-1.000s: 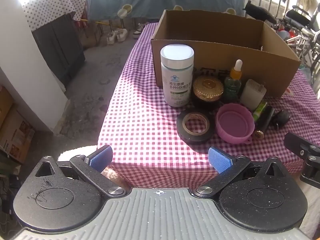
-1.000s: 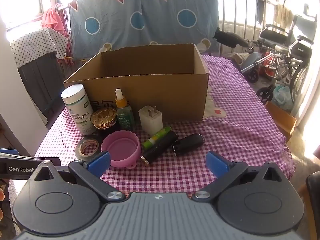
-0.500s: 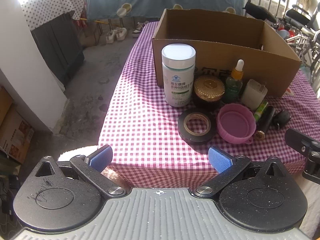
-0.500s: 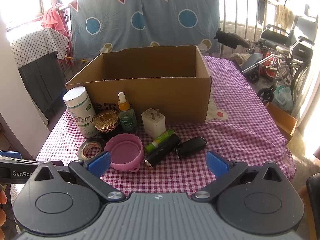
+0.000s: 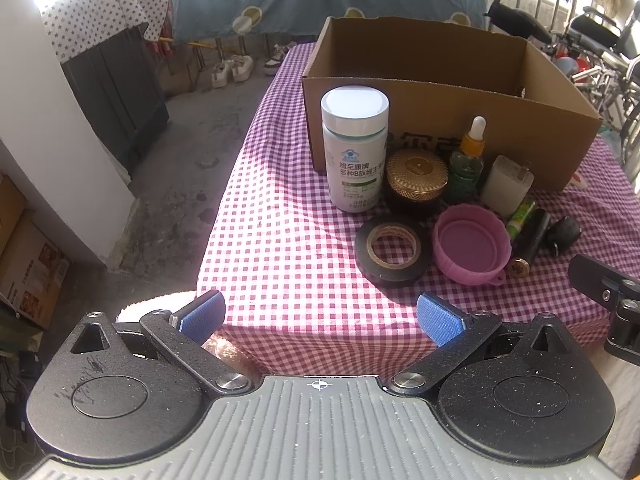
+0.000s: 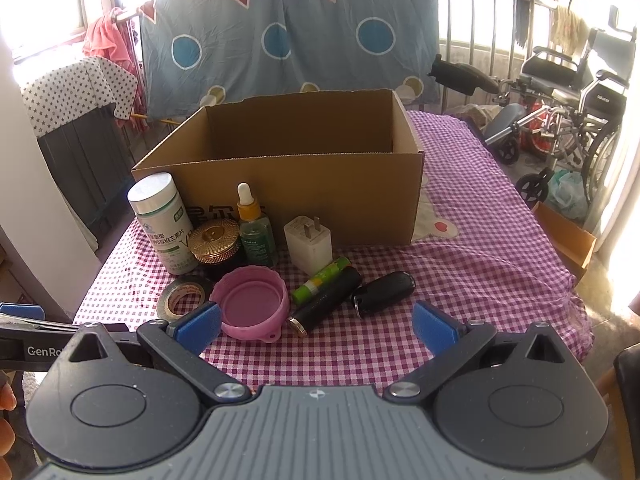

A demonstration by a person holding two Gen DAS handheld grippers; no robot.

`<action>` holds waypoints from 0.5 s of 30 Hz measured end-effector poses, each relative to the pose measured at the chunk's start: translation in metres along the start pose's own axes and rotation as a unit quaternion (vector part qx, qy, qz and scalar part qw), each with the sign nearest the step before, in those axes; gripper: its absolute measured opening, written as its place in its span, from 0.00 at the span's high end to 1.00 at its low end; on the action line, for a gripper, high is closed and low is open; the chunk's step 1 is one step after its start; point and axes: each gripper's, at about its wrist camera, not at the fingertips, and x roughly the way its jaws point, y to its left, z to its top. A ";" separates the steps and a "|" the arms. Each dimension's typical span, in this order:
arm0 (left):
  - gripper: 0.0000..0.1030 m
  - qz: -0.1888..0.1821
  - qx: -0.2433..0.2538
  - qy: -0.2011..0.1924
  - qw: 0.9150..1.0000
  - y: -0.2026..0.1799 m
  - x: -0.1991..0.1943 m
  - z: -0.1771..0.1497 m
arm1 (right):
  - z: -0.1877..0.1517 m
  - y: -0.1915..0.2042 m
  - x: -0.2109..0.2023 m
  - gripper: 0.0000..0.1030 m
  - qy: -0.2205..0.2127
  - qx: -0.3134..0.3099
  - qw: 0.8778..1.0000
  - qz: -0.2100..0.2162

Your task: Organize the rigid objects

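Observation:
An open cardboard box (image 6: pixel 304 196) (image 5: pixel 440 92) stands on the checkered table. In front of it stand a white pill bottle (image 5: pixel 354 152) (image 6: pixel 162 222), a gold-lidded jar (image 5: pixel 416 178) (image 6: pixel 216 244), a dropper bottle (image 5: pixel 468 156) (image 6: pixel 254 226) and a white charger (image 5: pixel 506 184) (image 6: pixel 308 244). Nearer lie a black tape roll (image 5: pixel 394 250) (image 6: pixel 182 298), a pink cup (image 5: pixel 472 244) (image 6: pixel 252 304), a green tube (image 6: pixel 320 280), a black cylinder (image 6: pixel 328 298) and a black key fob (image 6: pixel 382 292) (image 5: pixel 564 232). My left gripper (image 5: pixel 320 318) and right gripper (image 6: pixel 316 324) are open and empty at the table's near edge.
The purple checkered cloth (image 6: pixel 480 264) covers the table, whose left edge drops to a concrete floor (image 5: pixel 192 136). A wheelchair (image 6: pixel 568 120) and railings stand at the right. The right gripper's body (image 5: pixel 608 300) shows at the left wrist view's right edge.
Both grippers have moved slightly forward and up toward the objects. Jaws stay open; nothing on the table has moved.

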 end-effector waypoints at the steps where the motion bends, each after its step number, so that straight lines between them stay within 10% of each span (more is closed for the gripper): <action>1: 0.01 0.000 0.000 0.000 1.000 0.000 0.000 0.000 | 0.000 0.000 0.000 0.00 0.000 0.000 1.000 0.000; 15: 0.01 0.008 0.002 0.000 1.000 0.003 -0.002 0.001 | 0.002 0.000 0.002 0.00 0.003 0.000 1.000 0.005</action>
